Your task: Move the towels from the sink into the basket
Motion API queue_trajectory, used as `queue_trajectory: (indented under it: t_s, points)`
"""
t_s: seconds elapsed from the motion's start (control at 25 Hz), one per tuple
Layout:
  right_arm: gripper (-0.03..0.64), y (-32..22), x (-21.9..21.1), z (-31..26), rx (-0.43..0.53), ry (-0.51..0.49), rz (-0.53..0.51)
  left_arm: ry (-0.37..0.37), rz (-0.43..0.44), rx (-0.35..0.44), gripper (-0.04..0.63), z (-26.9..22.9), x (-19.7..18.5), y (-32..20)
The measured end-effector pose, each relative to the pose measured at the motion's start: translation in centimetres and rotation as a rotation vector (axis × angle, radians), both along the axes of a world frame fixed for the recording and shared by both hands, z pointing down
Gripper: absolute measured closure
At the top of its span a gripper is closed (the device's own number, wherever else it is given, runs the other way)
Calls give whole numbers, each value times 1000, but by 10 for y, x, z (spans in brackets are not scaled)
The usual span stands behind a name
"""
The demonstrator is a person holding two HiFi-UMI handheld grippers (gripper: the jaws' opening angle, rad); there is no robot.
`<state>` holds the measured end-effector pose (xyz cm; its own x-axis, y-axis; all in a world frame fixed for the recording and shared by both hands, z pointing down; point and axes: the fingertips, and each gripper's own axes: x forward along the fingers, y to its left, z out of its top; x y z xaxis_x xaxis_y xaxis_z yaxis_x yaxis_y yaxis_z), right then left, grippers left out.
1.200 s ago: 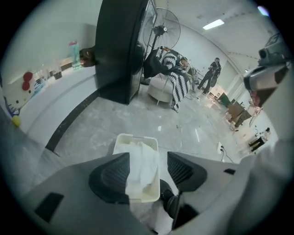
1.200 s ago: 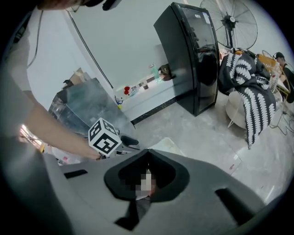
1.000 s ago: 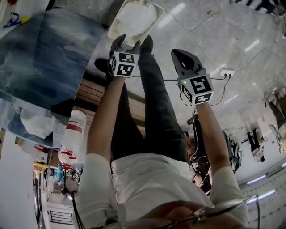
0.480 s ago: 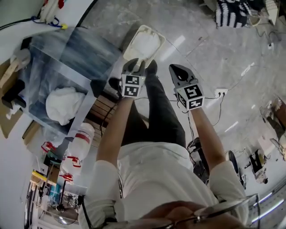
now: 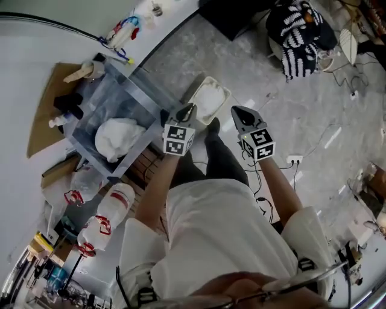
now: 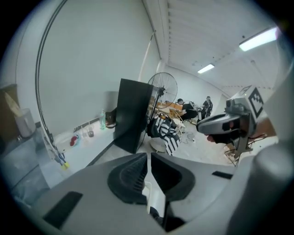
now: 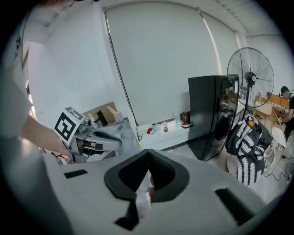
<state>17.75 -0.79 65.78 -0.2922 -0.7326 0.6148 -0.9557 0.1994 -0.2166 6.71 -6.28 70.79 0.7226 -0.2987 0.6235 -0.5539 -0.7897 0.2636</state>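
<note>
In the head view a white towel (image 5: 119,137) lies bunched in the clear-walled sink (image 5: 90,152) at the left. The white basket (image 5: 223,91) stands on the floor beyond my hands, with white towel (image 5: 208,101) in it. My left gripper (image 5: 188,109) is held up between sink and basket; its jaws have just been closing and now stand shut with nothing between them (image 6: 149,156). My right gripper (image 5: 236,111) is beside it, to the right of the basket, shut and holding nothing (image 7: 148,153).
Large plastic bottles (image 5: 107,212) lie below the sink. A black cabinet (image 5: 234,13) and a black-and-white striped cloth (image 5: 297,31) are at the far side. A power strip (image 5: 294,160) and cables lie on the floor at the right. A fan (image 6: 163,90) stands behind.
Both grippers have come up from just over the basket. The left jaws, open over the basket a second ago, have shut. The sink and its towel have swung into view.
</note>
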Motion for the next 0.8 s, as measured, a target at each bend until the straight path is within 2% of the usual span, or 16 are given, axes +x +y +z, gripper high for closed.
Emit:
queue_trajectory:
  t_s: [0.2,0.44,0.8]
  points:
    - [621,-10,-22,-74,95,-12,-17,81,-40,67,566,-94,-39,-5]
    - [621,-15,-61,-149,195,20,-87,190,-119,144,566,-195,-94,-5]
    - [621,-30,-91,-241,377,38,-143,274,-224,338,566,-288,-161,-15]
